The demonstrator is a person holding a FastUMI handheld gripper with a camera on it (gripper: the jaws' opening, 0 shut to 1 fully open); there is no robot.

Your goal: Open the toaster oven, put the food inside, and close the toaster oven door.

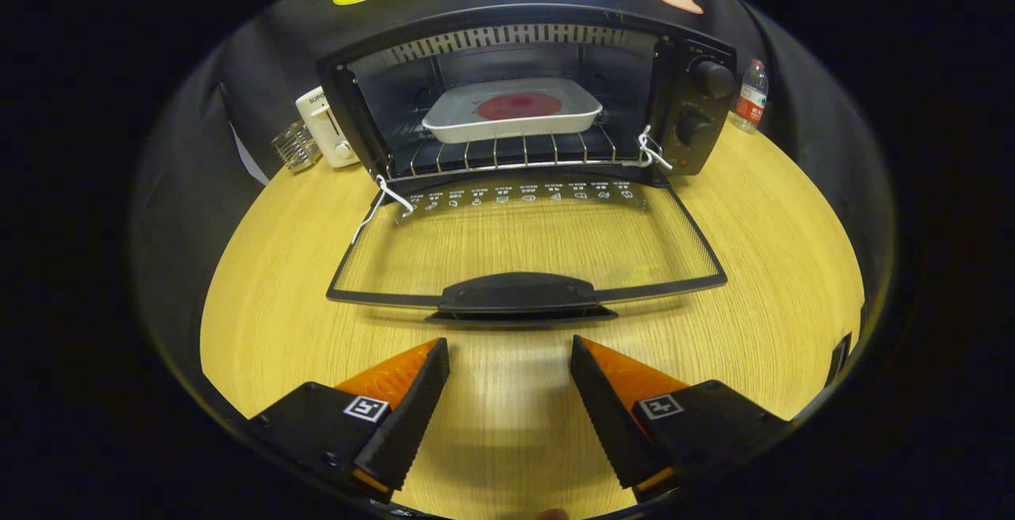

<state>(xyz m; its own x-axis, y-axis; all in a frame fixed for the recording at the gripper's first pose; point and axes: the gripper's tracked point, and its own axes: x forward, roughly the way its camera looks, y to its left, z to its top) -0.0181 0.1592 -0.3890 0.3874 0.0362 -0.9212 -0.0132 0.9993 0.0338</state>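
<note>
A black toaster oven [698,52] stands at the far side of the wooden table with its glass door [523,242] folded down flat toward me. On the wire rack [507,154] inside rests a white rectangular tray [468,120] holding a round red piece of food [519,105]. The door's black handle [519,296] lies just ahead of my fingertips. My gripper [510,346] is open above the table, short of the handle, with nothing between its fingers.
A small white toaster [325,128] and a clear glass [296,146] stand left of the oven. A water bottle [751,96] stands to its right. Two knobs [711,78] sit on the oven's right panel. Bare wooden table [262,306] lies around the door.
</note>
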